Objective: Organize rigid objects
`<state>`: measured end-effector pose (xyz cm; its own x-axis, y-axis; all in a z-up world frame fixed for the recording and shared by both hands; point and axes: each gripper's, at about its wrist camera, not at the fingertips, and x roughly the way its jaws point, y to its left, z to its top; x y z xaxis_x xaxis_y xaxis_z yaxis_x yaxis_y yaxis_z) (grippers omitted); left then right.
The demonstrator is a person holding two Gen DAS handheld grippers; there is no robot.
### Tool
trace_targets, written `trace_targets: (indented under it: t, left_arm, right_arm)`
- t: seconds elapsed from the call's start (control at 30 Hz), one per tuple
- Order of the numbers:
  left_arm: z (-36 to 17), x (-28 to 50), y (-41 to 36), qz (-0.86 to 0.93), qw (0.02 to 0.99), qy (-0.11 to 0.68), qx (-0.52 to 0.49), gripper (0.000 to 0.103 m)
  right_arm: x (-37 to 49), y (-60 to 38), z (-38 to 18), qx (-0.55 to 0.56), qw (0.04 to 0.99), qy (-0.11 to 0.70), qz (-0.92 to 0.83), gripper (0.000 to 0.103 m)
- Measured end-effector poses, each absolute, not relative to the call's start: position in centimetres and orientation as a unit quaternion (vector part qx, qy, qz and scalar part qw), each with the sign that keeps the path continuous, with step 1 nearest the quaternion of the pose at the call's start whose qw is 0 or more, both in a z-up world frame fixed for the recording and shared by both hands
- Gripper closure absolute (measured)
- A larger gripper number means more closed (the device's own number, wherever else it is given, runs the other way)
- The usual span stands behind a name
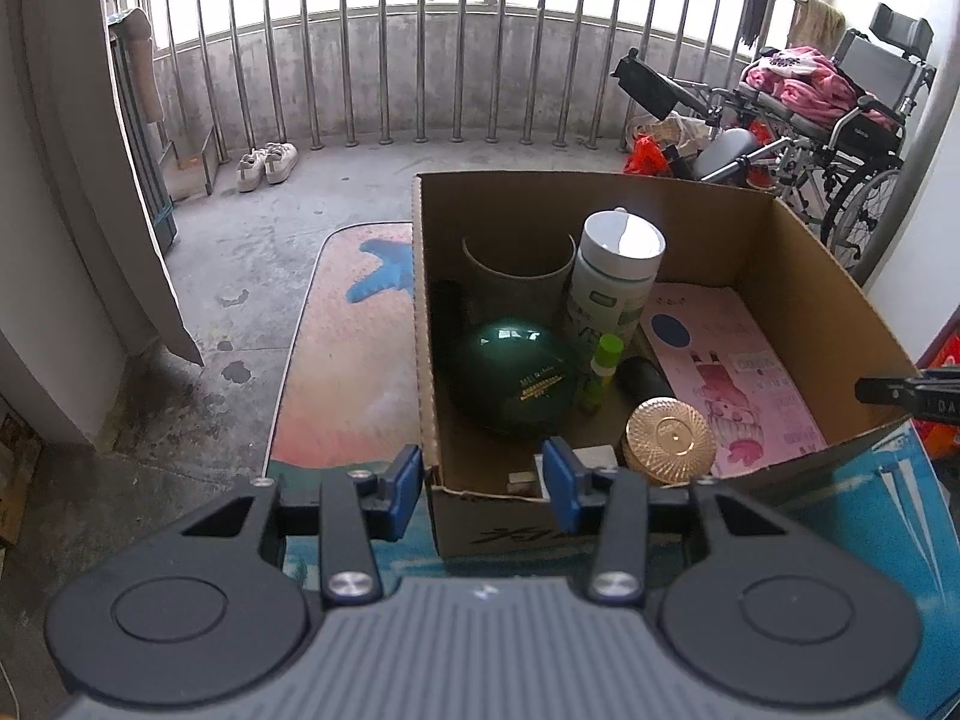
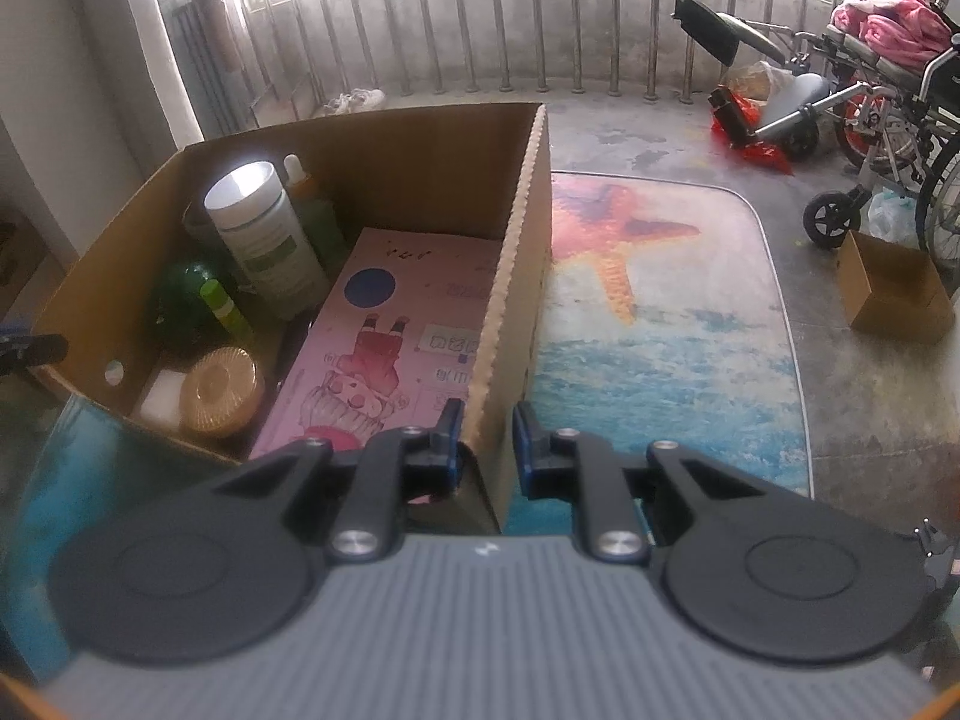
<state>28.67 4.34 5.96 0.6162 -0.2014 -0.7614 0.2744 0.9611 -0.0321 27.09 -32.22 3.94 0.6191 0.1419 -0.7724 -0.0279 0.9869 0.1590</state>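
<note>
1. Blue-padded jaws of the left gripper [image 1: 489,489] straddle the near left corner of the cardboard box [image 1: 828,300]; one pad sits outside the left wall, the other inside over the near wall, and whether they press the card cannot be told.
2. Jaws of the right gripper [image 2: 487,441] are clenched on the box's right wall [image 2: 516,276] at its near corner, one pad inside, one outside.
3. Inside the box, nearest the left gripper, lie a white block [image 1: 591,456] and a round gold lid [image 1: 671,439].
4. Behind these sit a dark green round case [image 1: 516,381], a small lime-green tube [image 1: 602,369] and a black cylinder [image 1: 645,378].
5. Further back stand a tall white bottle with a green label [image 1: 615,276] and an open grey-green tube [image 1: 516,282].
6. A pink illustrated book [image 1: 738,372] lies flat on the box's right half.
7. The box rests on a low worktop printed with starfish and sea [image 2: 648,300].
8. Beyond are a concrete floor, a metal railing [image 1: 384,60], white shoes [image 1: 267,165], a wheelchair [image 1: 840,120] and a small cardboard box [image 2: 894,288].
</note>
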Motion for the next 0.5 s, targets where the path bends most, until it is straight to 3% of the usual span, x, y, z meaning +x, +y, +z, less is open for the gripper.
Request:
trace_targets:
  t: [0.5]
  left_arm:
    - [5.34,29.39,4.50,-0.134,0.900,0.412,0.042,0.057]
  right_arm:
    - [26.98,-31.81,3.52,0.104,0.888,0.447,0.012,0.088]
